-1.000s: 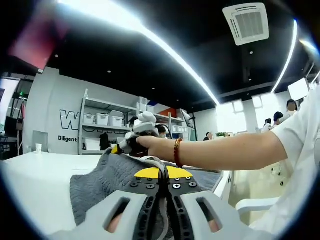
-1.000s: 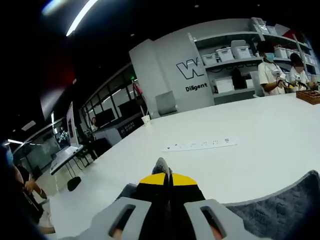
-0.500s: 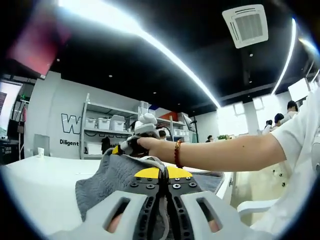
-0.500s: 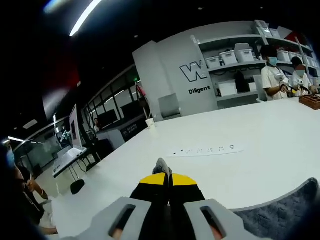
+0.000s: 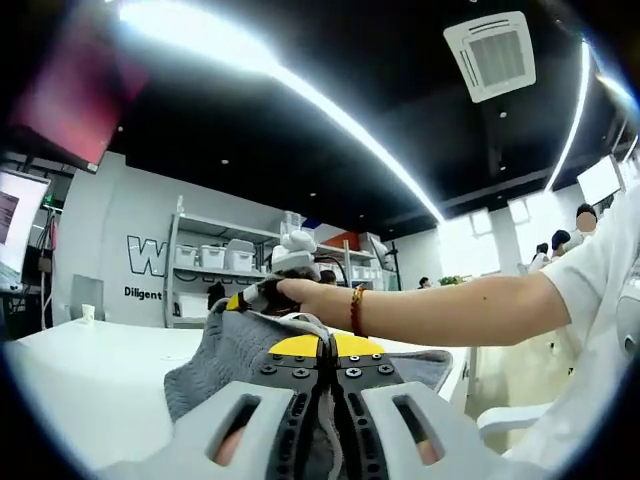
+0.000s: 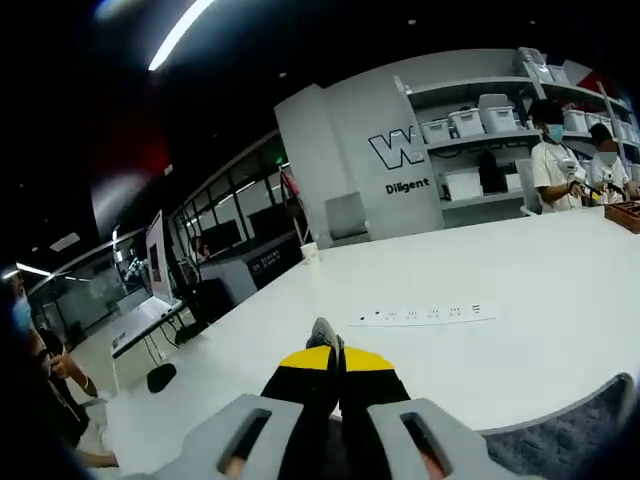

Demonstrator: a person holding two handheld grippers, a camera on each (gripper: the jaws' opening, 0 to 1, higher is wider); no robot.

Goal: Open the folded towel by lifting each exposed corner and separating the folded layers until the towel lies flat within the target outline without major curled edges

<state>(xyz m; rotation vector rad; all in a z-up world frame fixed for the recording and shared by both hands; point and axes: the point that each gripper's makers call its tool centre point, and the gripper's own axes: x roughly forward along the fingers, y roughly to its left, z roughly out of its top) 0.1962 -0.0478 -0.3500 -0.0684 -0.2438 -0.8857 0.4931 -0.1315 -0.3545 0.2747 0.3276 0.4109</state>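
A grey knitted towel (image 5: 225,355) is held up off the white table (image 5: 80,370), stretched between both grippers. My left gripper (image 5: 323,345) is shut on the towel's near edge, cloth pinched between its yellow-tipped jaws. Beyond it, the right gripper (image 5: 258,297) in a person's hand grips the far corner of the towel. In the right gripper view my right gripper (image 6: 324,338) is shut on a grey corner of the towel (image 6: 322,329), and more towel (image 6: 565,435) hangs at the lower right above the table (image 6: 480,345).
A white power strip (image 6: 422,315) lies on the table, a paper cup (image 6: 308,250) further back. Shelves with white bins (image 6: 470,140) line the grey wall, with people standing by them. The person's bare forearm (image 5: 450,305) with a beaded bracelet crosses the left gripper view.
Both grippers have risen a little with the towel still pinched; the table sits lower in both views and less towel shows at the right gripper view's lower right.
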